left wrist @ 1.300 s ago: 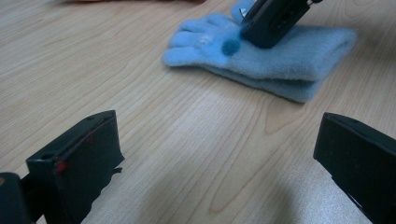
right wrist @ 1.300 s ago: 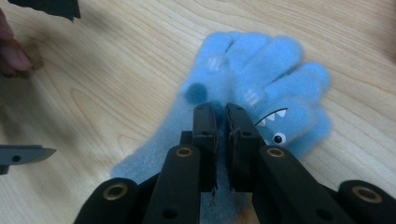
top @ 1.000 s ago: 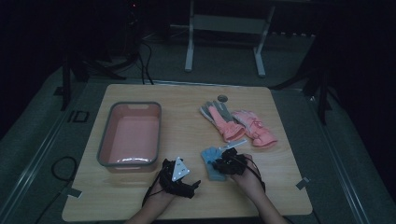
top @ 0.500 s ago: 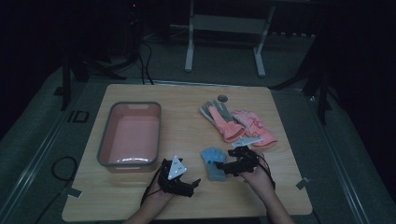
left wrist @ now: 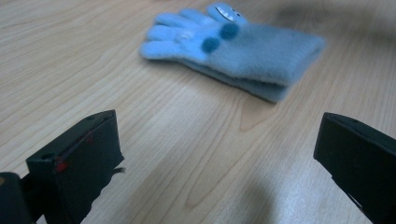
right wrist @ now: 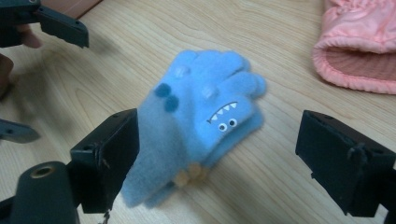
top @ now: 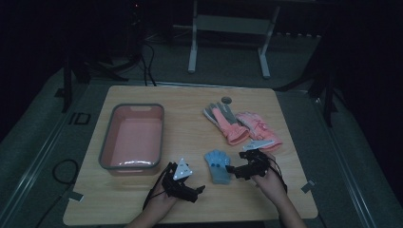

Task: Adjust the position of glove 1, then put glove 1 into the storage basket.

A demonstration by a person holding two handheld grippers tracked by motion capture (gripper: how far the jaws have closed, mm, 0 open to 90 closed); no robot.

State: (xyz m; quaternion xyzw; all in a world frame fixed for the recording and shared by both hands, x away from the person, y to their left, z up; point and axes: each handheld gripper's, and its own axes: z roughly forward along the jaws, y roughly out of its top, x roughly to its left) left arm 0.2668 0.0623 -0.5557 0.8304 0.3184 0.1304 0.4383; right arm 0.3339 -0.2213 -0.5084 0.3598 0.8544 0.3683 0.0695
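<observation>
Big flat wooden counter [top: 190,199] with light brown boards, holding all the things. On its left part, a pink plastic tub [top: 132,164] with a grey rim, long and box-shaped, standing flat. Toward the far right, two pink woolly gloves [top: 237,124] lying side by side and touching, one with grey fingers, the other puffy and all pink. Near the front middle, a small pair of light blue fuzzy gloves [top: 217,166] with dark blue dots and a little monster face, stacked one on the other and lying flat on the wood, well apart from the tub and just in front of the pink gloves. Left of the blue gloves, a black left gripper [top: 199,190] with a grey three-cornered plate on top, held in a hand at the front edge, pointing toward the blue gloves but not touching them; jaws spread wide with only bare wood between them, seen plainly in the left gripper view. Right of the blue gloves, a black right gripper [top: 229,168] in the other hand, tips just beside the cuff end; jaws just been opening and now let go and wide apart, with the blue gloves [right wrist: 196,121] lying loose between them, one jaw close by the cuff, no squeeze on the wool.
</observation>
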